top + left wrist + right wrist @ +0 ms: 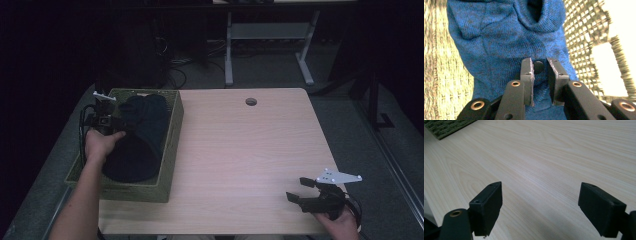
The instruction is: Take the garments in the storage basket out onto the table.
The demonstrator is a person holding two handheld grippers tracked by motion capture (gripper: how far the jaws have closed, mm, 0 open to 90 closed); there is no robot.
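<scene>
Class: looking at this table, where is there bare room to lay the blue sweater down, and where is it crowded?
The wooden table is bare between the woven basket on the left and the right gripper at the near right corner, back to the round hole. The basket is crowded: the blue sweater fills it, pinched by the left gripper.

A: How's my light?
B: The high view is dim, dark at the edges. Your left claw (pixel 540 82) view is overexposed at the right; the basket (pixel 584 50) blurs there.
A: My right's tabletop (pixel 549 157) is soft and evenly lit.
</scene>
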